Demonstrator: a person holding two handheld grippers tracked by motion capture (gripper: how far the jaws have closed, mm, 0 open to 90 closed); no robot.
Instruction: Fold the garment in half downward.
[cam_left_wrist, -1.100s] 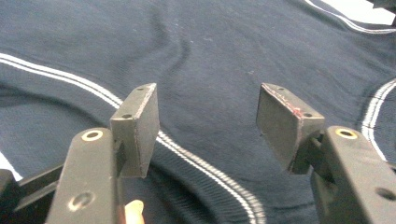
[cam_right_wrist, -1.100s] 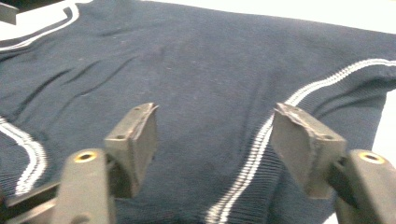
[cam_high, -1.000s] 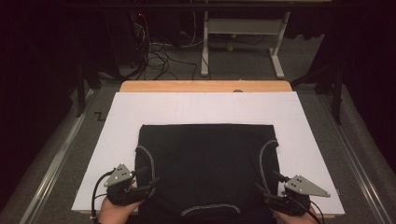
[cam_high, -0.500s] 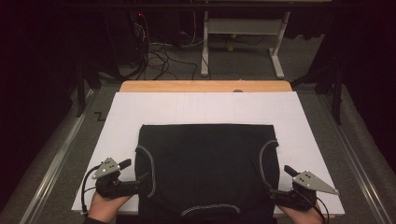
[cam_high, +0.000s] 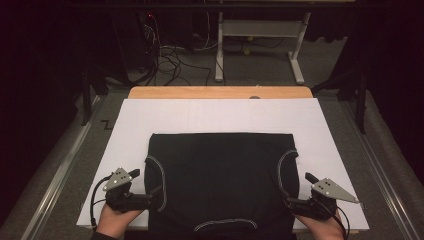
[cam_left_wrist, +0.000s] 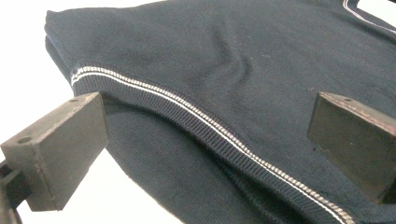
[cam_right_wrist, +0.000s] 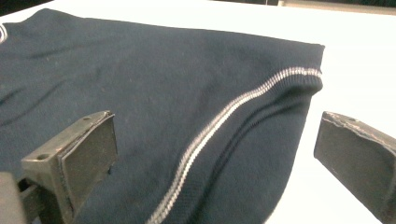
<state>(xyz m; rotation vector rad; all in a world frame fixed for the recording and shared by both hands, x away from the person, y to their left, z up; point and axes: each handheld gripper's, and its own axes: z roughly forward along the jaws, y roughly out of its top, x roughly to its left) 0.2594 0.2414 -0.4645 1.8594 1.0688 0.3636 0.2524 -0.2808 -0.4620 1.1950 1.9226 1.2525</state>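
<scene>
Nearby, bare white sheet (cam_high: 220, 117) around garment (cam_high: 220, 175).

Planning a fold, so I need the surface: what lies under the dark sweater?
The dark sweater lies flat on a white sheet, which shows on three sides. A wooden table edge shows beyond. Anything beneath the fabric is covered.

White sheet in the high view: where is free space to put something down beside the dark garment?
The white sheet lies bare in a wide band beyond the dark garment, with narrower strips along both sides. It is crowded at the near corners, around the left gripper and right gripper.
</scene>
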